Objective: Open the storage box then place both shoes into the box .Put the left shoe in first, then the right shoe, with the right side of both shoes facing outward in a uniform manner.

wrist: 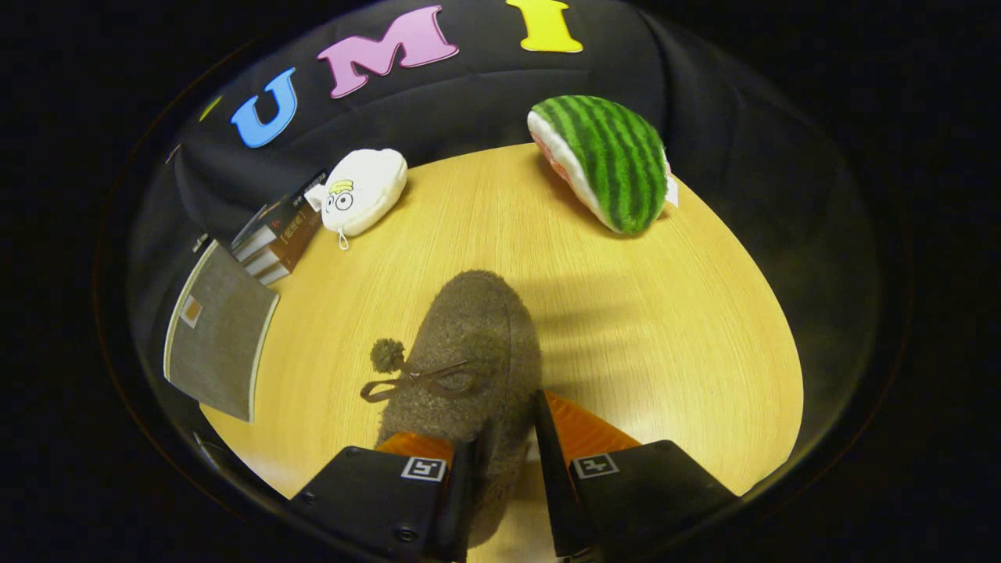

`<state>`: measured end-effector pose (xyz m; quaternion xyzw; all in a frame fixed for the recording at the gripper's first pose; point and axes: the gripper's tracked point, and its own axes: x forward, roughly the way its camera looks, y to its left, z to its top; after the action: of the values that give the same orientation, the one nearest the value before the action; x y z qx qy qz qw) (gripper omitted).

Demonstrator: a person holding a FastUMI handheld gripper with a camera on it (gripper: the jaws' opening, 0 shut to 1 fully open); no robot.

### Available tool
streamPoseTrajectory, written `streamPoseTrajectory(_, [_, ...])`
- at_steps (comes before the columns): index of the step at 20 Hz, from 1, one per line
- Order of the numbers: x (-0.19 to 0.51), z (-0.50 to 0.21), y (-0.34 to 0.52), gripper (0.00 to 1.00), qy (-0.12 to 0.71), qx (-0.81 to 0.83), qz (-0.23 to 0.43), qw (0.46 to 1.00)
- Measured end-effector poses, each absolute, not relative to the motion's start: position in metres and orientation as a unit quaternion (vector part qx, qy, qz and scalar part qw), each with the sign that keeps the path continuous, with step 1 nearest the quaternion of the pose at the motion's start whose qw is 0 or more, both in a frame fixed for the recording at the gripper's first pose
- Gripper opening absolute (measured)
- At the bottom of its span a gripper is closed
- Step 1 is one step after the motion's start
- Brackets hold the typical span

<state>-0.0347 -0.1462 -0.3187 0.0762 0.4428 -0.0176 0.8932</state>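
Note:
A brown fuzzy shoe (469,336) with a bow and a small pompom on top reaches away from my fingers, toe pointing toward the far side of the wooden table (641,328). My gripper (504,426) is shut on the shoe's rear part, one finger on each side of its wall. The shoe throws a shadow to its right on the tabletop; I cannot tell if it rests on the wood or hangs just above it. A grey fabric storage box (219,328) with a small tag stands at the table's left edge, left of the shoe.
A stack of books (274,234) lies beyond the grey box. A white plush toy (364,191) sits next to the books at the back. A watermelon-slice plush (606,160) stands at the back right. Bare wood spreads right of the shoe.

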Motion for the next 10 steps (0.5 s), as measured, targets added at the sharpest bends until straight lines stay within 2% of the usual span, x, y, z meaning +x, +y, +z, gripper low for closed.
streamPoseTrajectory(4, [-0.033, -0.321, -0.151, 0.1, 0.428, 0.068, -0.019, 0.901])
streamPoseTrajectory(5, [-0.035, -0.318, -0.149, 0.07, 0.426, 0.063, -0.02, 0.902])
streamPoseTrajectory(10, [-0.035, -0.296, -0.117, 0.05, 0.406, 0.107, 0.005, 0.907])
